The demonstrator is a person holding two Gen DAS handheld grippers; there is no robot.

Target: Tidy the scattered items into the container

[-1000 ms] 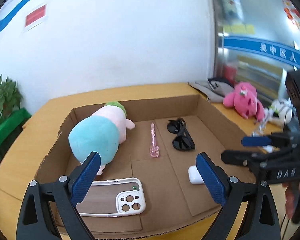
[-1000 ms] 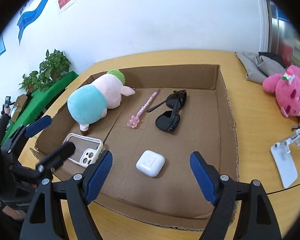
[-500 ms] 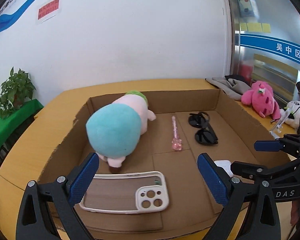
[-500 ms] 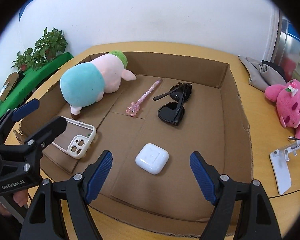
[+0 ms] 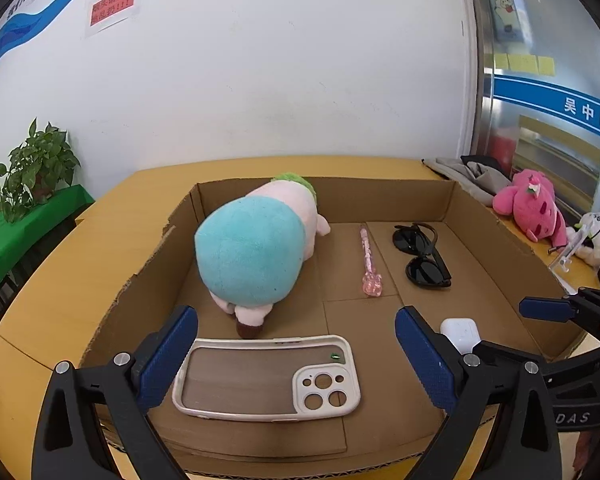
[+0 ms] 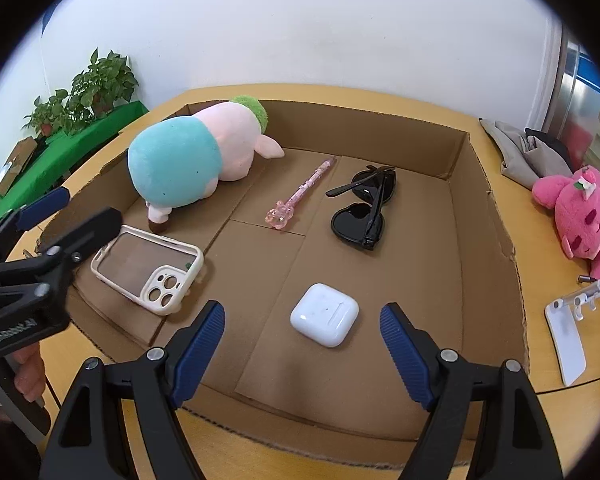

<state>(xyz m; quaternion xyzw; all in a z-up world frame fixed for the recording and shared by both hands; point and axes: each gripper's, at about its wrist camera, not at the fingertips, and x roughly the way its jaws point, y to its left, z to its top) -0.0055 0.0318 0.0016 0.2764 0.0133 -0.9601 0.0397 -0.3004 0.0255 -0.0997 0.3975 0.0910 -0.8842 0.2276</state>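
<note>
— Cardboard is what the big box (image 6: 460, 152) is made of, brown and flat, with low walls. What is in it?

— Right ahead of the right gripper (image 6: 302, 336), between its blue ribbed fingers (image 6: 198, 340), lies a smooth white earbud case (image 6: 324, 314) with round corners. The fingers stand wide apart and do not touch it.

— And the left gripper (image 5: 296, 354)?

— Its fingers (image 5: 166, 356) are wide too, and hold nothing. A cream phone case (image 5: 268, 380) with round camera holes lies between them and a bit past them. It is rubbery on the rim and see-through in the middle.

— What is farther out?

— Past the left fingers sits a fluffy plush toy (image 5: 256, 248), teal, pink and green. Its face is turned away, so I cannot tell what animal it is. Beside it lies a thin pink sparkly wand (image 5: 369, 264), then shiny black heart-shaped sunglasses (image 5: 422, 256).

— Anything hard to see?

— Yes. From the left view the earbud case is half hidden behind the right-hand finger. Outside the box, on the yellow wooden table (image 6: 540, 216), a fuzzy pink plush (image 6: 580, 208) is cut off at the edge.
</note>
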